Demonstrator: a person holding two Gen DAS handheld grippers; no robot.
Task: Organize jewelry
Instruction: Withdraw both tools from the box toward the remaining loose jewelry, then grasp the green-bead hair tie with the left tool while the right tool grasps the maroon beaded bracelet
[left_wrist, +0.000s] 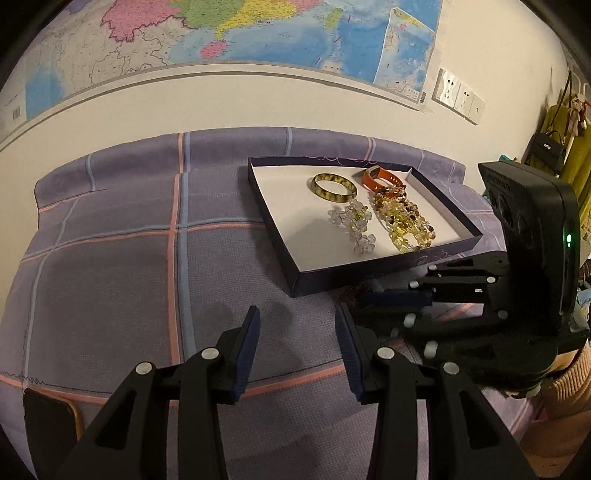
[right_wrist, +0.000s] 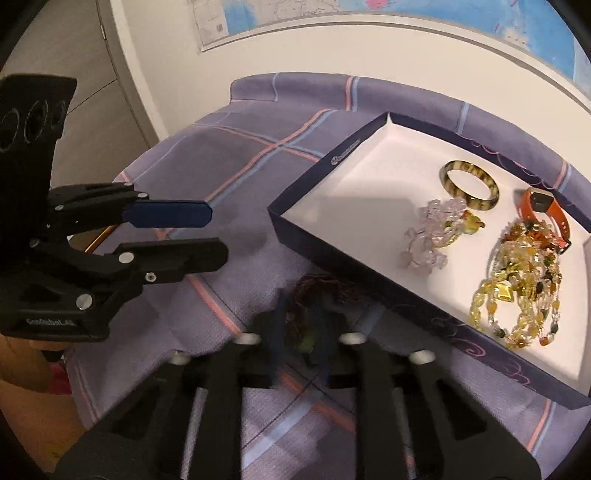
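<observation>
A dark blue tray with a white floor lies on the purple checked cloth. In it are a tortoiseshell bangle, an orange watch band, a clear flower-bead bracelet and a heap of yellow beads. A dark red bead string with a green piece lies on the cloth just in front of the tray. My right gripper is down on it, blurred, its jaws shut on the string. My left gripper hovers open and empty over bare cloth to the left.
The checked cloth covers the whole table, which stands against a wall with a map and sockets. Bags hang at the far right. A dark chair back shows at the lower left edge.
</observation>
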